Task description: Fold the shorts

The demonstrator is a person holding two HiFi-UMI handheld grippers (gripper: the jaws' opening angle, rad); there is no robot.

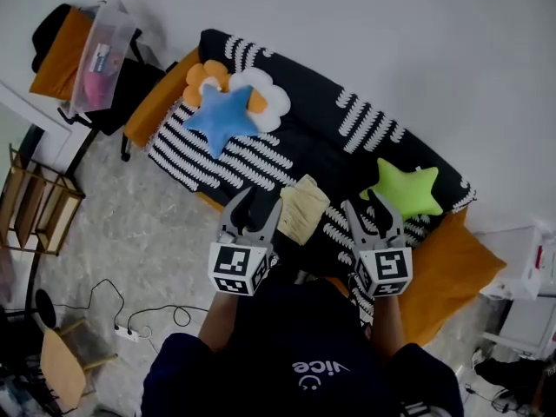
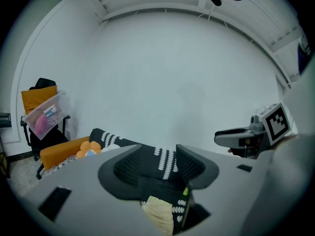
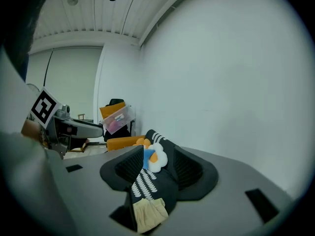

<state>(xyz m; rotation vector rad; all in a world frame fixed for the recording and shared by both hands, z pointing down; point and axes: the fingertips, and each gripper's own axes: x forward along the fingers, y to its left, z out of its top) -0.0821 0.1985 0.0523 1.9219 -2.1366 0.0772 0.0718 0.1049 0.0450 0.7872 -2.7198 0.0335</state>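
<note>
"Since both tools were up off the sofa, would you say the person was holding anything?"

"No. The left hand-held gripper had its jaws partly apart with only air between them, and so did the right hand-held gripper. Each pointed out over the seat, a little downward, and neither touched the cloth."

"And the shorts?"

"They lay on the black striped cover, near the front edge of the seat, between the two grippers and below them. They were bunched into a small cream rectangle, so I judged the fold done or nearly so, which would explain why the grippers were held clear."

"Why that spot?"

"My guess was that it was the one bare stretch. The cushions sat to either side, leaving the middle free for working."

"How many things, then?"

"One pair of shorts and two grippers. Four cushions: a blue star, a green star, an orange flower and a white flower. One clear box sat on a chair off to the side."
</note>
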